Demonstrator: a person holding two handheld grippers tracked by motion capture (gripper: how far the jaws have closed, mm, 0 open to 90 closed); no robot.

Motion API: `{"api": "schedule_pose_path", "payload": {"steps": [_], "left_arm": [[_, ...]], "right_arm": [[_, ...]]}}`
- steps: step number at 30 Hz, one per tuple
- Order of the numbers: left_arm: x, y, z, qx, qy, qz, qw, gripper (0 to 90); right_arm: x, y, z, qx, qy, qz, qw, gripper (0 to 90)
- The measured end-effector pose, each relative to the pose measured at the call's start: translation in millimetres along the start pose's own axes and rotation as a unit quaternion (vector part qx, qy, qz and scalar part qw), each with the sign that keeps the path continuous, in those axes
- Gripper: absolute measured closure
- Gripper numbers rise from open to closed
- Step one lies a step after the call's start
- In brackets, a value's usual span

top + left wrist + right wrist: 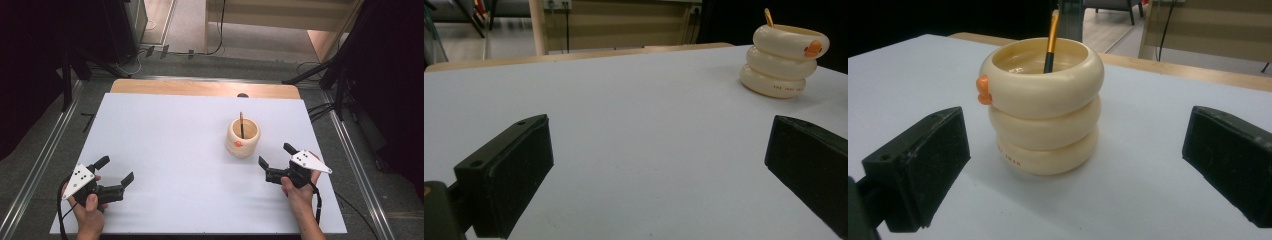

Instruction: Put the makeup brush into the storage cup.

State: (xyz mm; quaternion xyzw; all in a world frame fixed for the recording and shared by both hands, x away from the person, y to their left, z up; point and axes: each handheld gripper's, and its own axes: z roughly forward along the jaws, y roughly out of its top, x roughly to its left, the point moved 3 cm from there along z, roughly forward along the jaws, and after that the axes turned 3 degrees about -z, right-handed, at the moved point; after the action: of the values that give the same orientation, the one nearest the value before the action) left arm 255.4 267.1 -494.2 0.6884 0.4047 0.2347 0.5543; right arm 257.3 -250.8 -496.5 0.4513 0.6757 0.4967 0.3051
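- Cream-coloured and ribbed like three stacked rings, the pen holder (pixel 243 136) stands upright on the white table (pixel 175 150), toward the table's far right part, with an orange duck-bill knob on its top ring.
- A single brush (pixel 1051 35) with an orange shaft and dark lower part leans inside the pen holder, tip down, its end poking above the rim; that lean is simply how a thin stick rests in a wide cup.
- The right claw (pixel 274 156) hovers just near the pen holder, on its near right side, jaws spread wide and empty; in the right gripper view the pen holder sits squarely between the two jaws but apart from both, which looks like a line-up for grasping its body.
- The left claw (pixel 116 170) waits well apart from the pen holder, to its near left, jaws also wide and holding nothing; it appears parked low over the table, out of the way.
- From the left gripper view the pen holder shows far off at the upper right, so this claw seems to have no part in the reach yet.
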Motion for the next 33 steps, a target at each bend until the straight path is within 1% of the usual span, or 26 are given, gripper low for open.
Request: {"api": "schedule_pose_path", "payload": {"steps": [1,2,5,6,15,17,23,29,32,33], "left_arm": [[0.0,0.0,-0.1,0.0,0.0,0.0,1.0,0.0],[0.0,0.1,-0.2,0.0,0.0,-0.001,1.0,0.0],[0.2,0.1,-0.5,0.0,0.0,-0.001,1.0,0.0],[0.3,0.2,-0.5,-0.001,-0.001,-0.001,1.0,0.0],[0.9,0.3,-1.2,-0.002,-0.001,-0.001,1.0,0.0],[0.8,0.4,-1.1,-0.002,-0.002,-0.001,1.0,0.0],[1.2,0.4,-0.9,-0.001,-0.001,-0.002,1.0,0.0],[1.3,0.6,-1.1,-0.002,-0.001,-0.001,1.0,0.0],[1.5,0.8,-1.5,-0.003,0.0,-0.002,1.0,0.0],[1.6,1.0,-1.9,-0.004,-0.001,-0.004,1.0,0.0]], "right_arm": [[-0.5,-1.4,-1.2,-0.002,0.004,0.003,1.0,0.0],[-1.7,-3.6,-3.6,-0.001,0.0,0.005,1.0,0.0],[-3.0,-5.1,-5.5,0.001,0.0,0.004,1.0,0.0],[-4.5,-6.2,-7.9,0.001,-0.004,0.001,1.0,0.0],[-8.6,-13.2,-20.3,0.004,-0.003,-0.003,1.0,0.0],[-10.4,-16.0,-23.4,0.006,-0.003,0.001,1.0,0.0],[-17.9,-24.3,-31.1,0.012,-0.003,-0.002,0.9999,0.0],[-23.4,-28.7,-37.9,0.011,-0.005,-0.001,0.9999,0.0],[-26.7,-34.6,-41.7,0.011,-0.006,0.004,0.9999,0.0],[-27.5,-38.1,-42.4,0.014,-0.005,0.01,0.9998,0.0]]}}
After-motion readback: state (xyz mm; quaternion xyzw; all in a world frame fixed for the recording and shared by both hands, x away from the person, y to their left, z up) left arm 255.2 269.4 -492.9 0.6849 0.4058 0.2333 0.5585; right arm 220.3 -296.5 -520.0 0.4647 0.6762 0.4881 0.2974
